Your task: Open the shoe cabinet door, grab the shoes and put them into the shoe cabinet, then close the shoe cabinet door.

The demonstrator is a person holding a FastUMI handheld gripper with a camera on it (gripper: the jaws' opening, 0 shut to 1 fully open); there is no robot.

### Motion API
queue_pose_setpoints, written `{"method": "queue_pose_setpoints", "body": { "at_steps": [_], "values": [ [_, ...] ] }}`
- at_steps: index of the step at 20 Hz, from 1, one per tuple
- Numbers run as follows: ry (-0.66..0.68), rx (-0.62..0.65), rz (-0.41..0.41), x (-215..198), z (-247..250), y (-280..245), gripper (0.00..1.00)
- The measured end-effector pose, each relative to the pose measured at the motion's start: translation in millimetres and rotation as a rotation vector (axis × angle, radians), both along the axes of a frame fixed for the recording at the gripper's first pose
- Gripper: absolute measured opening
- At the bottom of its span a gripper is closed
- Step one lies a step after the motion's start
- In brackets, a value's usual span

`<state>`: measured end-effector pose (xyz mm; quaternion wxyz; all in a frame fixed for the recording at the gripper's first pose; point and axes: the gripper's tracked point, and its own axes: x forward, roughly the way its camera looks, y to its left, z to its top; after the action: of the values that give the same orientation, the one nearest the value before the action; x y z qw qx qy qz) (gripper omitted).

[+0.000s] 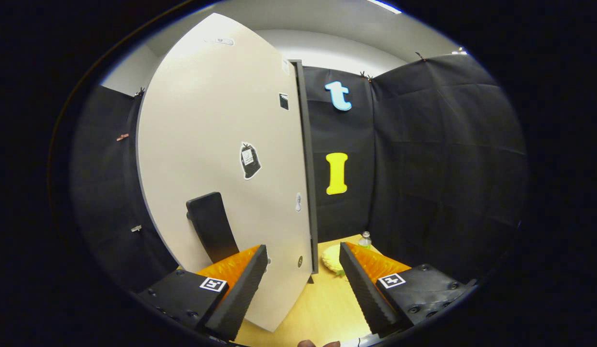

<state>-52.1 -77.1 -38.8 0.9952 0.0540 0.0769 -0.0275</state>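
While we look forward along the gripper (303, 270), its two fingers stand wide apart and hold nothing, and the free edge of the shoe cabinet door (221, 159) passes between them. To the left, the pale door panel swells across the booth wall (447, 159), tall and upright, its long axis running floor to ceiling; a dark handle (211, 225) sits low on its face, just beyond the left finger (240, 289), tilted a little and nearer that finger than the other. A small black-and-white sticker (250, 160) marks the panel above the handle. Moving rightward, we reach the door's dark edge (308, 183), a thin vertical strip that comes down ahead of the gap between the fingers, closer to the left one. Whether the door is swung open or nearly shut we cannot tell from this angle, and the cabinet's interior is hidden behind the panel. Past the edge, the yellow tabletop (322, 303) runs forward, and on it, just ahead of the right finger (363, 284), lie a pale yellow-green object (333, 259), too small to identify as a shoe, and a small clear bottle (365, 239) near the cloth. We judge that the coming move turns on the handle lying ahead and left of the open fingers: the gripper would need to shift left to bring both fingers around it. The gripper itself points level and slightly upward, the person's fingertips (317, 343) just visible beneath it.
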Motion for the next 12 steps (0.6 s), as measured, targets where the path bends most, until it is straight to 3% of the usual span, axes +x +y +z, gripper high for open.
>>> {"method": "queue_pose_setpoints", "body": {
  "at_steps": [4, 12],
  "values": [
    [-0.017, 0.019, 0.08, 0, 8, 37, 0.98],
    [-0.041, 0.018, 0.106, 10, 18, 57, 0.98]
  ]
}}
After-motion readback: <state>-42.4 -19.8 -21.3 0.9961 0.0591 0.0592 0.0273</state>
